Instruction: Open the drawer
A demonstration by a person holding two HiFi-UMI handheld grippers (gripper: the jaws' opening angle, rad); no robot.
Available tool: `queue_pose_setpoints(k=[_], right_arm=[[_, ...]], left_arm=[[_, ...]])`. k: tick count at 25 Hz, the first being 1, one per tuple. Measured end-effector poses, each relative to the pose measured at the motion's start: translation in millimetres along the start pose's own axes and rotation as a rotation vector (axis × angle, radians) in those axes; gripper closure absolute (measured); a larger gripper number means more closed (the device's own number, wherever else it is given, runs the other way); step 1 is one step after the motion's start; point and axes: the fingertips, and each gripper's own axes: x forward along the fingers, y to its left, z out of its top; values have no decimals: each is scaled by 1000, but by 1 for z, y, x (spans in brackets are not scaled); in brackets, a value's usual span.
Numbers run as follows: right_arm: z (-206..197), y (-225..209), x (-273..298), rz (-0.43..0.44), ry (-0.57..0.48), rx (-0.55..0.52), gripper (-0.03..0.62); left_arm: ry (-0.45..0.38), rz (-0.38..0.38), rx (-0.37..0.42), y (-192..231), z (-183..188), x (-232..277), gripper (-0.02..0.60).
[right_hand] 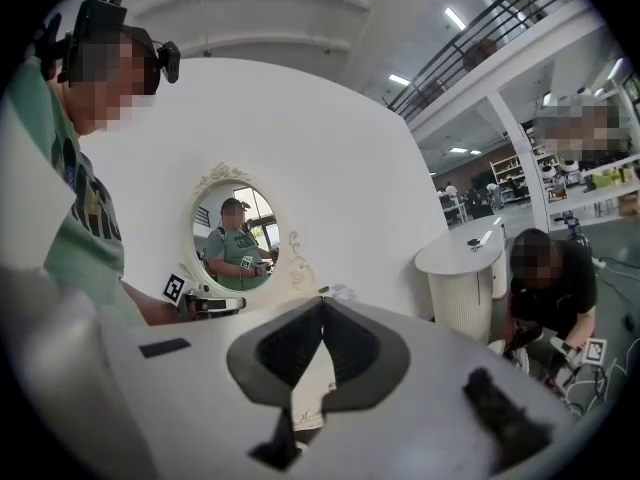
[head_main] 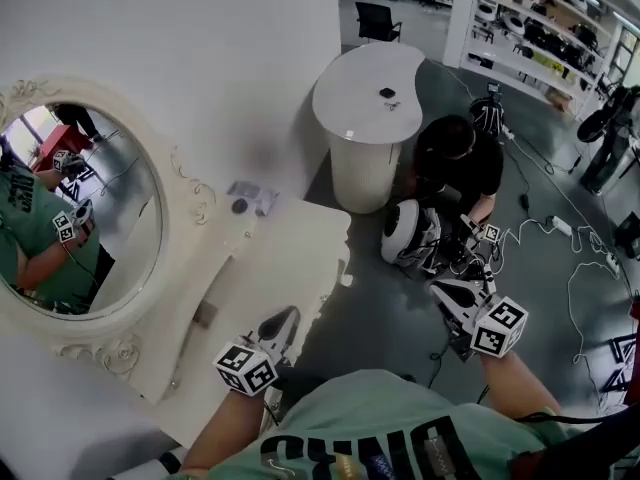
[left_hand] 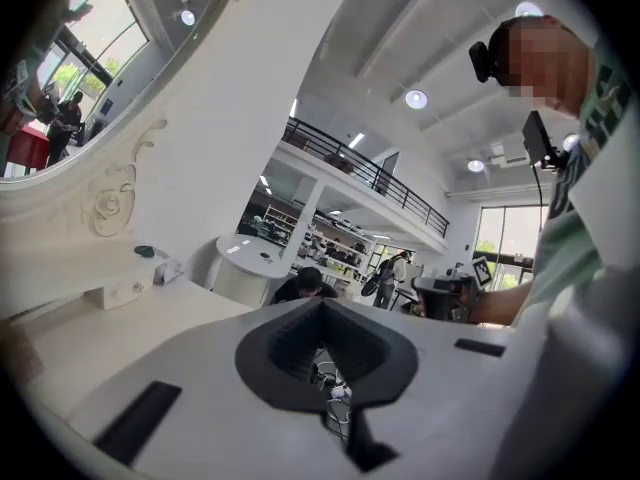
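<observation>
A white dressing table (head_main: 290, 248) with an oval mirror (head_main: 80, 213) stands against the wall at the left. From above I cannot make out its drawer front or handle. My left gripper (head_main: 290, 313) hovers over the table's near corner, jaws shut and empty; its tips (left_hand: 322, 303) meet in the left gripper view. My right gripper (head_main: 440, 288) hangs over the grey floor to the right of the table. It points at the table, its tips (right_hand: 322, 301) together with nothing between them. The right gripper view also shows the left gripper (right_hand: 215, 303).
A round white pedestal table (head_main: 370, 98) stands beyond the dressing table. A person in black (head_main: 460, 163) crouches on the floor beside a white device (head_main: 405, 230), close to my right gripper. Cables (head_main: 580, 258) trail across the floor. Shelving (head_main: 540, 38) lines the far right.
</observation>
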Motion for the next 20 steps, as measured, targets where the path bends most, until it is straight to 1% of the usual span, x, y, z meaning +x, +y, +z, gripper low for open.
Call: queue_pose_setpoints(k=[2,4,6,8,11,14,17,20], right_arm=[[-8,-15,-15,22,-16,39,582],[-12,-31,-28,54,-31,79,582],[-14,-45,-37,83,-29,83,582],[-16,-57,-42,100,-18,74,582],[-19,-74,-45,106,-23,83,582],[-24,-84,-40,84,-35,95,582],[-28,-83,-33,70,-41,112,582],[-36,-77,-29,69,-24,128,582]], left_arm=[[0,33,1,-5,-5,23,575],[3,82,-2,-9,-13,45,575],[26,127,5,-13,-26,66,575],[62,153,12,-17,-40,81,575],[110,161,28,-20,-59,98,574],[153,157,38,-14,-77,109,574],[190,155,34,-5,-92,113,574],[214,157,20,1,-102,113,574]])
